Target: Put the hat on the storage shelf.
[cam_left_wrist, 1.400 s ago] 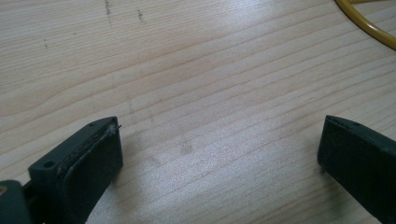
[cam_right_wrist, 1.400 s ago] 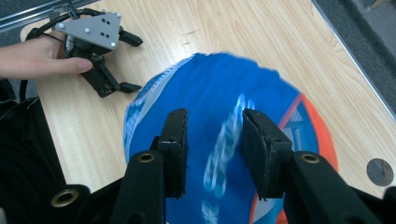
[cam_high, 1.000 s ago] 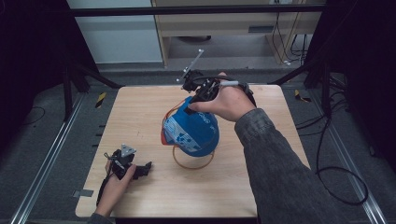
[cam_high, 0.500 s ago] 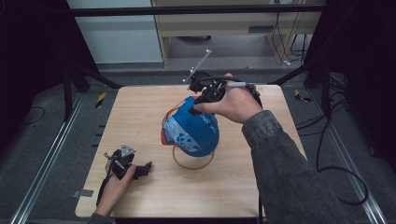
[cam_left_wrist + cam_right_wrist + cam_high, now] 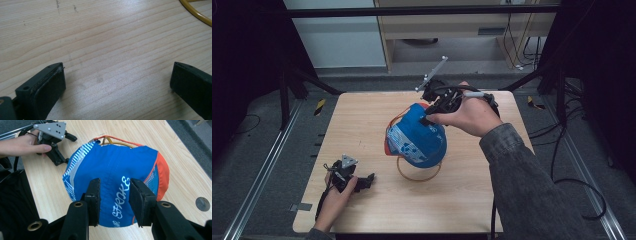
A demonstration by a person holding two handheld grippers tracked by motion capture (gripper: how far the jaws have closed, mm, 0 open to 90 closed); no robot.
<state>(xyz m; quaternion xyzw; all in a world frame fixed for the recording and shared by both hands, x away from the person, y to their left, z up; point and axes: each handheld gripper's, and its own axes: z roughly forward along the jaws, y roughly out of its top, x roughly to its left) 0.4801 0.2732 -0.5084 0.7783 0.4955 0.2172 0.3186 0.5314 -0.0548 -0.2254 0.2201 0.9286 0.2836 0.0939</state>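
Right gripper [image 5: 113, 202] pinching the blue cap [image 5: 419, 137] at mid-table

Its jaws stand partly closed, gripping a fold of the cap's crown — the cap sits over a yellow ring [image 5: 418, 174]. The left gripper [image 5: 346, 176] rests on the wooden table [image 5: 362, 125] near its front left corner, jaws wide apart — empty.

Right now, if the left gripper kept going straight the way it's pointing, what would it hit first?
Probably the bare wooden table: the left gripper tilts down at it with open jaws. The yellow ring lies farther ahead, off to one side.
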